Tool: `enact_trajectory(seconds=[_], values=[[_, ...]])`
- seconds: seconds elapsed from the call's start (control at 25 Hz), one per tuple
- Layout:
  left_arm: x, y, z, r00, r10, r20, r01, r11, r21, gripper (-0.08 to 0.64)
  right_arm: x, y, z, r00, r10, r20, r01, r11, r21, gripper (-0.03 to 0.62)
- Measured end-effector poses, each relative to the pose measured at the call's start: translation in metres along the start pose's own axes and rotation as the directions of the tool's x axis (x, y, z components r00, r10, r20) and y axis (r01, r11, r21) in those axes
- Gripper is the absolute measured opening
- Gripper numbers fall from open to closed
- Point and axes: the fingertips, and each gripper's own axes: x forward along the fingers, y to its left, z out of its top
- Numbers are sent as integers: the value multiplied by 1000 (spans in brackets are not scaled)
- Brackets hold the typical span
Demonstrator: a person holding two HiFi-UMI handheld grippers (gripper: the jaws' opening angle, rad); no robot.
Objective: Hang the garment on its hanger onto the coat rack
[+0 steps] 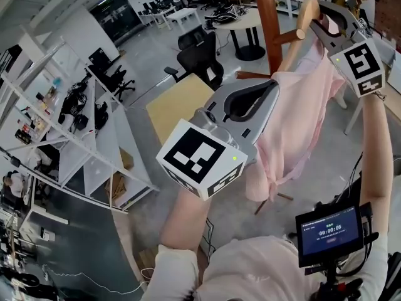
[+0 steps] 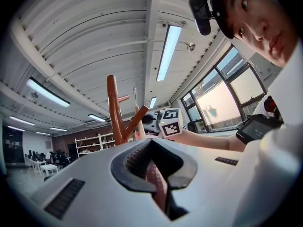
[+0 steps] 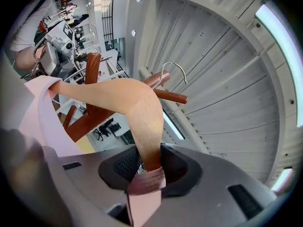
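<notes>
Fingers of your right gripper [image 3: 147, 167] are clamped on one arm of the wooden hanger [image 3: 135, 100], whose pink garment [image 1: 301, 118] hangs beside the coat rack [image 1: 266, 17], metal hook [image 3: 173, 71] near a peg [image 3: 170, 97], while your left gripper [image 2: 157, 173] pinches the garment's fabric.

Brown wooden coat rack [image 1: 265, 17] on grey floor [image 1: 149, 69]

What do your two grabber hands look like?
The left gripper and right gripper are smooth grey shells with dark ribbed fingers. Each carries a white cube with black square markers and a tiny green light. The person's sleeves are short and pale.
</notes>
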Motion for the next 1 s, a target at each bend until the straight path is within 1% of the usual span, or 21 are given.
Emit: enact_trajectory(seconds=[0.12,0.36,0.6,1.0], values=[[3,2,0,1000,7,-1,-7,1000,-2,5,10,1,0,999,31,19,-32,999,14,124],[15,12,-10,1000,28,6,-28,999,-28,5,34,8,-16,995,89,51,-91,995,31,124],[10,10,-3,999,37,12,-36,999,-14,5,44,12,-6,987,138,85,-141,989,36,124],[11,8,-1,999,50,15,-50,999,-22,5,57,19,-2,974,208,90,-212,977,29,124]])
